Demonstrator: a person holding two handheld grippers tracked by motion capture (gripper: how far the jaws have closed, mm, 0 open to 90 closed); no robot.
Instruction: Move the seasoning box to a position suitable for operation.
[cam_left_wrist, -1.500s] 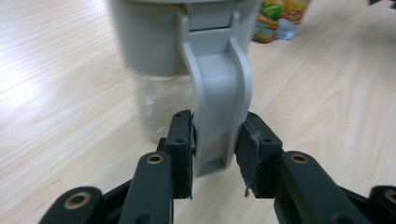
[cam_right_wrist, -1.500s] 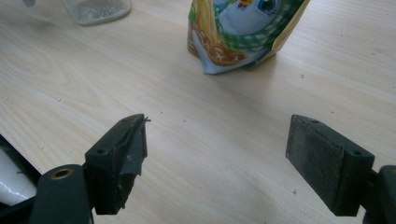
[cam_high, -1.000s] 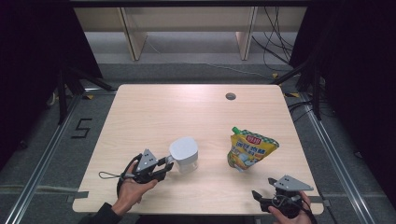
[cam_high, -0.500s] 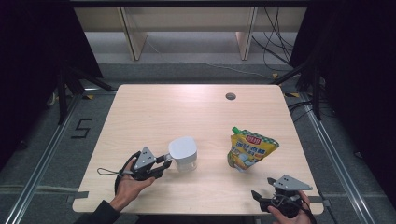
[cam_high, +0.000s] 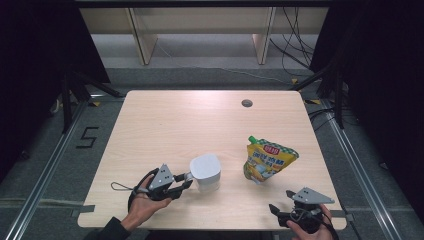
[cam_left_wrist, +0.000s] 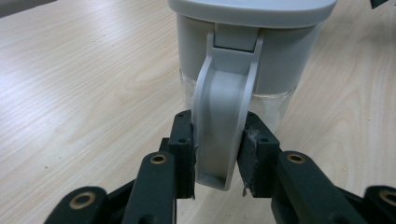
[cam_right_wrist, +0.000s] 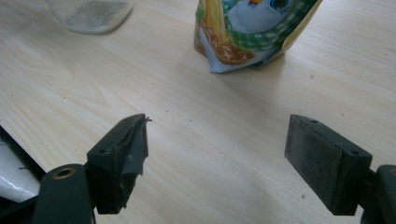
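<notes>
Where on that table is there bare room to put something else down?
The whole far half of the table is bare wood, up to the small round hole. A free strip also runs between the grey-lidded jug and the yellow pouch. The near edge is crowded: the left tongs clamp the jug's handle, and the right tongs sit open before the pouch.

We are looking at a small clear plastic jug with a pale grey lid and grey loop handle (cam_high: 205, 172), standing upright near the front left of the light wooden table (cam_high: 165, 120), its handle (cam_left_wrist: 224, 121) pointing toward the front edge. The lid is sitting closed, and pale residue is showing through the clear lower wall.
</notes>
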